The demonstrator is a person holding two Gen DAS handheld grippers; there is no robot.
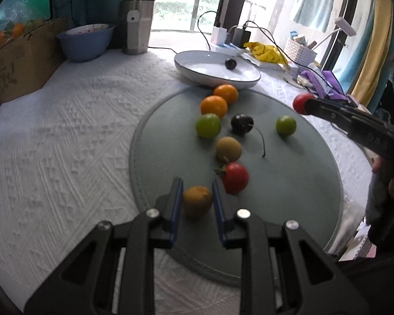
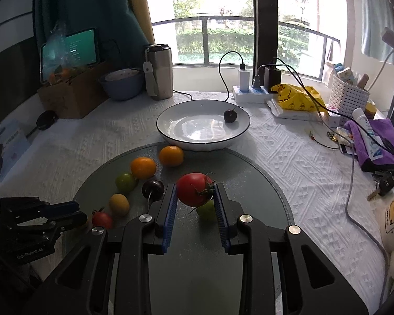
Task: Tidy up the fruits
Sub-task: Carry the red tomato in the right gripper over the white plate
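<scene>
Several fruits lie on a round grey mat [image 1: 289, 183]: two oranges [image 1: 214, 106], two green fruits [image 1: 208, 125], a dark cherry [image 1: 241, 123], two kiwis [image 1: 228, 149] and a red tomato [image 1: 235, 177]. My left gripper [image 1: 197, 194] has its fingers on either side of the near kiwi [image 1: 197, 201], close to its sides. My right gripper [image 2: 195, 197] is shut on a second red tomato [image 2: 194, 189], held above the mat; it shows in the left wrist view [image 1: 302, 102]. A white bowl [image 2: 170, 127] behind the mat holds one dark cherry [image 2: 230, 115].
A white textured cloth [image 1: 65, 144] covers the table. At the back stand a cardboard box [image 1: 21, 63], a blue bowl [image 1: 85, 42], a steel tumbler [image 1: 138, 23], a power strip with cables [image 2: 252, 93], a yellow bag [image 2: 296, 97], a white basket [image 2: 348, 97] and a purple cloth [image 2: 375, 144].
</scene>
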